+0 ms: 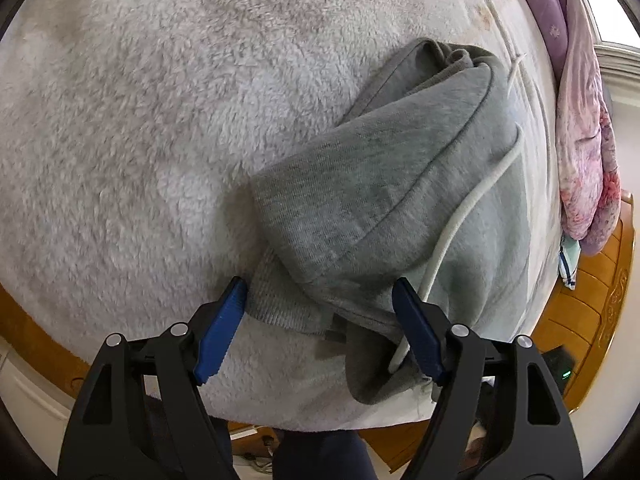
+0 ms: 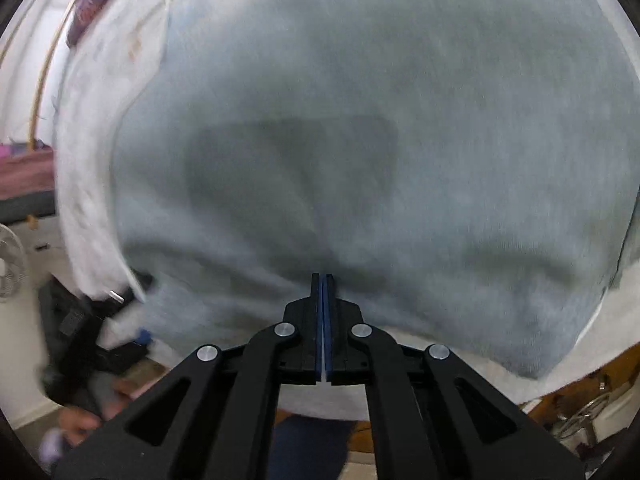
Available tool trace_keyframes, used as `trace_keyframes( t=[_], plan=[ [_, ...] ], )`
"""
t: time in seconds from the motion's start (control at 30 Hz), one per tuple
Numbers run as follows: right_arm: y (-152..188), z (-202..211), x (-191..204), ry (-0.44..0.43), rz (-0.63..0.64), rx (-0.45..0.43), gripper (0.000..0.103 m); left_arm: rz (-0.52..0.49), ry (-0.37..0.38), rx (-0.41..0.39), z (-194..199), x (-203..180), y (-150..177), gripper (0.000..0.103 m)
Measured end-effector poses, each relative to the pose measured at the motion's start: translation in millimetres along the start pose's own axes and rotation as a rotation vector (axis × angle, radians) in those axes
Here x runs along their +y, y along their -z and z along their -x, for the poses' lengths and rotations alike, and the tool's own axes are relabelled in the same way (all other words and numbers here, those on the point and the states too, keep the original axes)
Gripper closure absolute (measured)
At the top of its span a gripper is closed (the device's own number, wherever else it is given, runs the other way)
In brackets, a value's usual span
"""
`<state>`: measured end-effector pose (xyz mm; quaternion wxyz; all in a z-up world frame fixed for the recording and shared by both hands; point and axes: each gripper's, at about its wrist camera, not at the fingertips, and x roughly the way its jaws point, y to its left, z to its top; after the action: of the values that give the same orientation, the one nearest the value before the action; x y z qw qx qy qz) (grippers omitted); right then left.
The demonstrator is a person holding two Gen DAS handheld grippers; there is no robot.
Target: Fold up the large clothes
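Note:
A grey hooded sweatshirt [image 1: 384, 184] lies bunched on a fluffy white blanket [image 1: 132, 128], with a white drawstring [image 1: 460, 216] running down it. My left gripper [image 1: 320, 300] is open, its blue pads on either side of the ribbed cuff [image 1: 280, 304] at the garment's near edge. In the right wrist view the grey sweatshirt [image 2: 400, 140] fills the frame, blurred. My right gripper [image 2: 322, 280] is shut, its tips pressed into the fabric's near edge; the pinch itself is hidden.
A pink and purple quilt [image 1: 580, 128] is heaped at the bed's right side. A wooden bed frame [image 1: 580, 312] shows at right and below. In the right wrist view, a white fan [image 2: 10, 264] and dark clutter [image 2: 92, 340] sit at left.

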<state>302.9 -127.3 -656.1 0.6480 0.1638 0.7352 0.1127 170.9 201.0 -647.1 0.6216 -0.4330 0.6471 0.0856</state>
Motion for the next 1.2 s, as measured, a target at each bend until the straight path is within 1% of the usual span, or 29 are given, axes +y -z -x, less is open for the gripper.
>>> trace_keyframes(
  t=[0.1,0.13,0.17,0.2,0.27,0.3,0.33,0.37,0.4,0.47,0.5,0.57,0.6,0.63,0.67,0.7,0.73,0.8,0.9,0.97,1.07,1.1,1.13,1.2],
  plan=[
    [-4.4,-3.8,0.5,-0.001,0.004,-0.019,0.103,-0.005,-0.009,0.003,-5.4,-4.7,-1.6,0.031],
    [-3.9,-2.7,-0.6,-0.004,0.004,-0.020,0.103,0.001,0.000,0.006,-5.5,-3.9,-2.3,0.034],
    [-3.2,-0.4,0.3,-0.006,0.014,-0.022,0.103,0.015,0.010,0.008,-5.4,-1.9,-3.0,0.039],
    [-1.9,4.1,3.6,-0.001,0.036,-0.032,0.103,0.033,0.028,0.014,-5.2,1.1,-3.6,0.042],
    [1.7,13.6,7.8,0.001,0.073,-0.048,0.102,0.052,0.055,0.031,-5.1,5.2,-6.6,0.060],
    [4.2,16.4,12.8,0.000,0.087,-0.058,0.100,0.056,0.067,0.039,-5.1,6.4,-7.6,0.063],
    [5.9,22.7,21.0,0.002,0.117,-0.074,0.096,0.057,0.085,0.049,-5.1,7.1,-8.0,0.073],
    [7.7,28.8,28.1,0.005,0.156,-0.092,0.096,0.051,0.091,0.053,-4.5,6.0,-8.3,0.086],
    [9.3,32.5,36.2,0.002,0.188,-0.108,0.095,0.043,0.097,0.057,-3.0,5.8,-8.4,0.089],
    [17.6,41.7,53.0,-0.008,0.301,-0.151,0.092,0.036,0.109,0.056,1.2,-1.1,-9.1,0.091],
    [23.3,45.0,63.0,-0.006,0.359,-0.170,0.087,0.036,0.119,0.056,4.6,-3.5,-8.7,0.092],
    [35.2,48.8,82.3,-0.016,0.496,-0.214,0.085,0.029,0.148,0.059,13.8,-10.9,-8.0,0.092],
    [40.5,48.8,92.4,-0.026,0.554,-0.228,0.082,0.024,0.168,0.064,19.3,-14.2,-7.3,0.092],
    [49.5,48.6,102.2,-0.039,0.620,-0.243,0.072,0.023,0.181,0.064,23.1,-17.0,-6.9,0.093],
    [57.4,47.7,110.2,-0.046,0.673,-0.263,0.066,0.019,0.202,0.069,29.7,-21.6,-6.6,0.093],
    [66.4,47.3,121.2,-0.053,0.732,-0.288,0.053,0.016,0.216,0.071,33.4,-23.7,-5.7,0.093],
    [73.7,46.7,127.2,-0.045,0.765,-0.315,0.046,0.005,0.231,0.070,38.8,-29.7,-5.4,0.093],
    [80.3,42.5,136.7,-0.017,0.822,-0.360,0.044,-0.016,0.248,0.073,45.8,-41.3,-4.8,0.093],
    [83.8,27.1,154.3,0.047,0.894,-0.414,0.044,-0.033,0.263,0.076,49.6,-54.2,-2.9,0.093],
    [83.1,14.8,155.4,0.099,0.920,-0.453,0.044,-0.035,0.269,0.079,49.4,-59.3,-2.5,0.093],
    [73.8,2.0,157.8,0.133,0.956,-0.468,0.044,-0.033,0.267,0.079,46.8,-63.6,-2.6,0.093],
    [70.2,-3.6,157.9,0.135,0.970,-0.456,0.048,-0.031,0.262,0.079,46.3,-63.9,-3.6,0.093],
    [66.7,-5.3,156.4,0.130,0.971,-0.440,0.066,-0.030,0.251,0.077,44.8,-63.3,-5.7,0.092],
    [55.7,-9.8,157.9,0.113,0.953,-0.405,0.078,-0.009,0.229,0.082,43.5,-58.1,-9.7,0.087]
  ],
)
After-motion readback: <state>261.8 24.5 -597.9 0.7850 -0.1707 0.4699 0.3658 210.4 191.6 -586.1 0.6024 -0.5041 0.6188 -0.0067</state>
